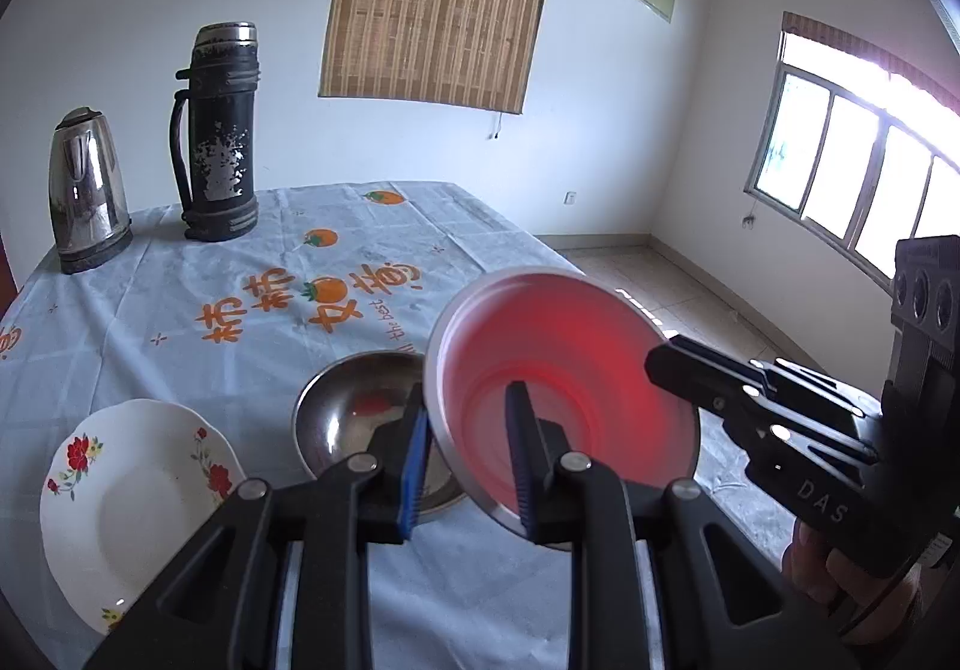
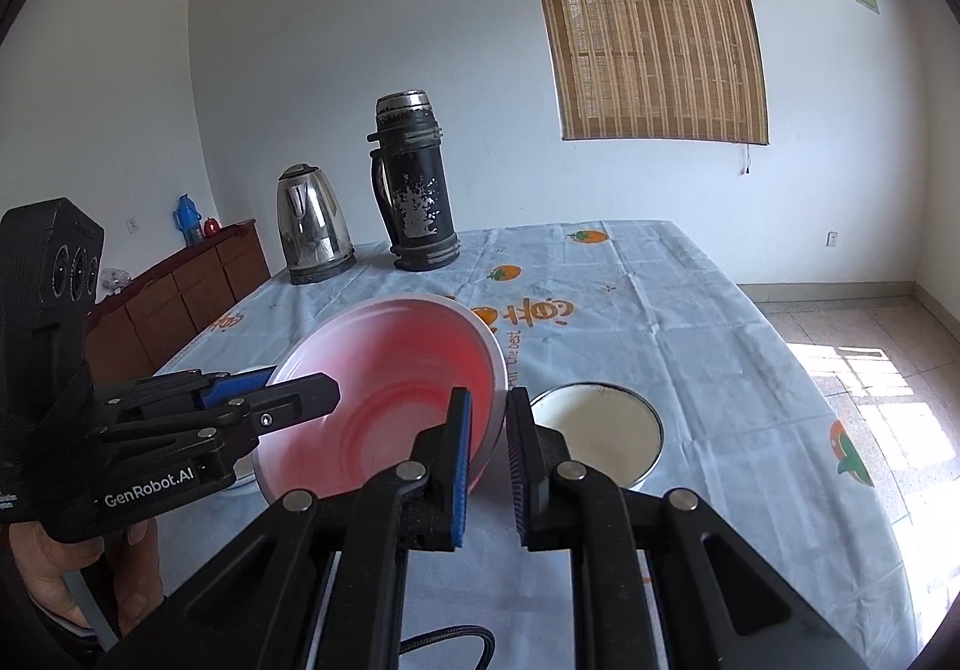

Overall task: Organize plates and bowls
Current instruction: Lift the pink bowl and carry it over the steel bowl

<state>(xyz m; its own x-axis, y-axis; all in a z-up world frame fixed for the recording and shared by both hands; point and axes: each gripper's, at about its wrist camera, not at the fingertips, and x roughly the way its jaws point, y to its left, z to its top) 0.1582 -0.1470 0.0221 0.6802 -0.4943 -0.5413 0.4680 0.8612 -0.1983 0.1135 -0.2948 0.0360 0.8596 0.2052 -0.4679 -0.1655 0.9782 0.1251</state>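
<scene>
Both tools are gripping 1 pink bowl, tilted above the worktop. Left tool is clamping its near-left rim; right tool is clamping the opposite rim. Steel bowl is lying just beyond the left tool, floral plate to its left. White enamel bowl is sitting just right of the right tool.

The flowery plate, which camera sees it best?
The left wrist view: the flowery plate lies in full view on the tablecloth, beside the steel bowl. In the right wrist view the left gripper and pink bowl seem to hide it.
</scene>
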